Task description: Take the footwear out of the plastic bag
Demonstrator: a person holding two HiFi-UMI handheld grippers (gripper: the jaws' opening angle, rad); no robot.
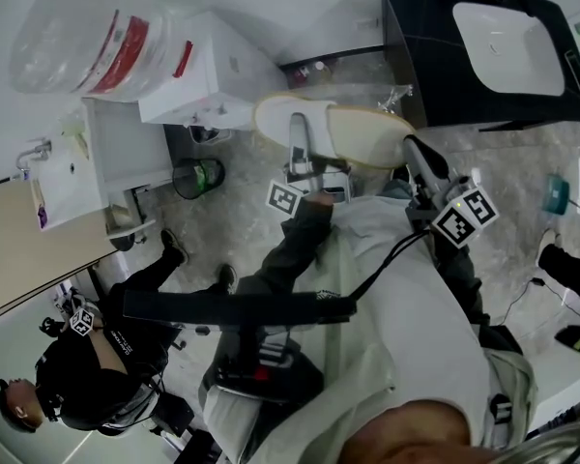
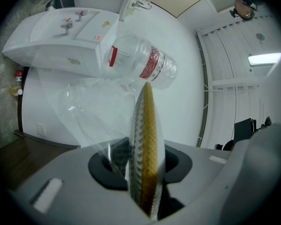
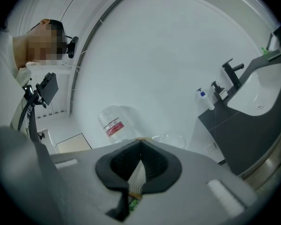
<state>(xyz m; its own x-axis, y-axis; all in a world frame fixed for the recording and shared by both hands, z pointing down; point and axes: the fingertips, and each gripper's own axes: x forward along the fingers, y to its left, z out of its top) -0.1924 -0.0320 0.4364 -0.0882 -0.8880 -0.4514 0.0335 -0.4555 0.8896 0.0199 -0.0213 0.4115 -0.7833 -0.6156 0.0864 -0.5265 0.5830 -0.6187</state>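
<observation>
Pale shirt cloth [image 1: 406, 336] of the person working fills the lower right of the head view. Above it, near the frame's centre, both tools are raised around one slipper [image 1: 362, 131], white on top with a tan sole.

The left claw [image 1: 300, 133] is narrowly parted and clamped across the slipper's middle. In the left gripper view the slipper stands edge-on between the pads. A sheet of clear film from the plastic bag [image 2: 89, 107] spreads toward the left of that frame and runs down between the left pad and the slipper. So the claw seems to grip slipper and bag together.

The right claw [image 1: 413, 151] sits at the right-hand end of the slipper, and its jaws are closed right up. The right gripper view shows only a thin pale ribbed strip in the slit and a crumple of clear film just past the tips. I cannot tell whether it nips the film, the slipper's edge, or nothing.

By my reading the task is only partly done. The slipper is lifted and controlled, held in the air and resting on nothing, yet film still clings to one side, so it is not free of the bag. Left to do: hold the film apart from the slipper and draw the two away from each other. Whether a second slipper remains, no view shows.
</observation>
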